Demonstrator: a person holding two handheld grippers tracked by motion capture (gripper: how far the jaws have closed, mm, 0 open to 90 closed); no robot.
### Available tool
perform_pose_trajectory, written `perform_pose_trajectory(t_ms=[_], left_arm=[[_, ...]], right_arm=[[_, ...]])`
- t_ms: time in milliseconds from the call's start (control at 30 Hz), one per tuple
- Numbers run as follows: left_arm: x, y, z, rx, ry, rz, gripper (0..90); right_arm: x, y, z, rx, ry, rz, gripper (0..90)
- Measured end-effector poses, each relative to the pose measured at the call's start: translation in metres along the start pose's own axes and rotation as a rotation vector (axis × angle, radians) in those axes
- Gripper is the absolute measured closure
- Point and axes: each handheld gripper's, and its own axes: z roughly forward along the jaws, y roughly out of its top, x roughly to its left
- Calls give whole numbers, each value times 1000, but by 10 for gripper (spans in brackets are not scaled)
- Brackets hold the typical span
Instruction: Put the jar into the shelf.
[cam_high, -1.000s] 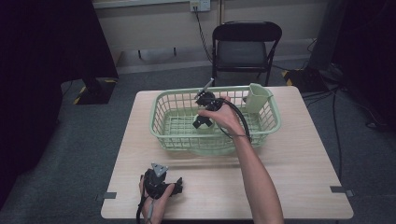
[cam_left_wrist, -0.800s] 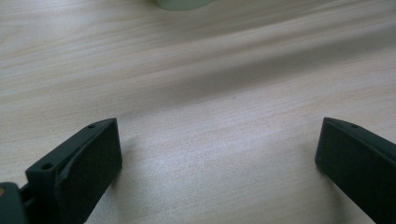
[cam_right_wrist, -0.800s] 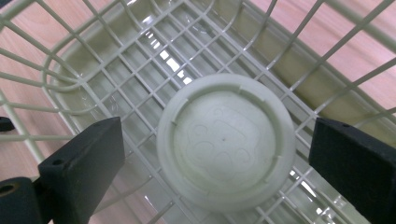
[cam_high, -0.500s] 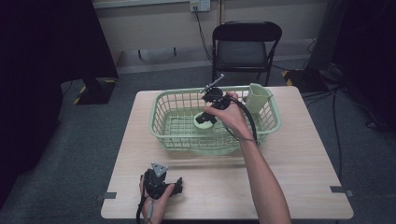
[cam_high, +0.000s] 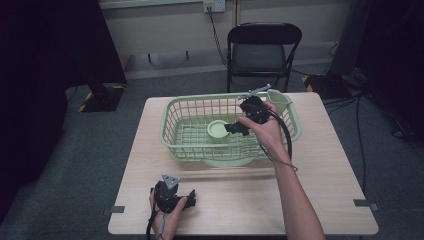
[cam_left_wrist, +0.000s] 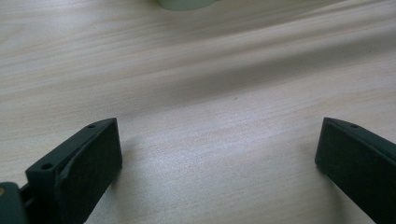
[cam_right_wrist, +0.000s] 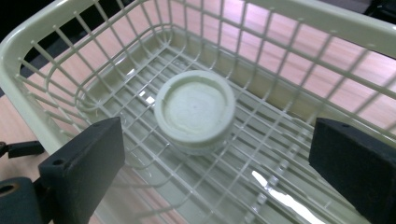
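Cup (cam_right_wrist: 194, 110) now sits upside down in basket (cam_high: 172, 136); right gripper (cam_high: 241, 125) lifted clear, fingers released. Left gripper (cam_high: 189, 199) idle on desk (cam_high: 320, 200), released. Placement looks done.

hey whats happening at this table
A person works with a gripper in each hand. The right gripper is open and held over the green basket, jaws spread either side of a round green cup that sits upside down on the basket floor. It is not gripping the cup. The left gripper rests open on the table, near the front edge, holding nothing.
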Motion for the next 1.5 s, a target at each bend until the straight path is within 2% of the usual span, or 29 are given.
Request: perform_pose_trajectory(t_ms=[267,400,467,533,700,767,867,1133,1233,1333,1500], left_arm=[[-1,0,0,-1,6,-6,1],[-1,-1,0,-2,12,-12,1],[-2,-1,0,-2,13,-13,1],[-2,-1,-1,-2,14,-15,1],[-2,-1,-1,0,20,-20,0],[-2,-1,-1,0,21,-20,1],[-2,-1,-1,0,22,-21,1],[-3,-1,-1,0,25,-25,0],[-3,-1,-1,1,26,-26,1],[-3,-1,-1,1,26,-26,1],[-3,-1,-1,1,26,-26,1]], right_arm=[[-1,-31,-35,-90,-24,40,28],[2,-49,-48,-118,22,44,23],[6,-56,-53,-125,-8,34,22],[9,-62,-58,-134,-7,30,23],[18,-83,-69,-176,-69,57,27],[19,-91,-72,-203,-65,75,28],[22,-105,-75,-229,-109,88,34],[27,-137,-68,-264,-162,134,34],[29,-147,-65,-258,-205,140,33],[29,-158,-61,-259,-228,159,31],[25,-178,-53,-233,-278,176,33]])
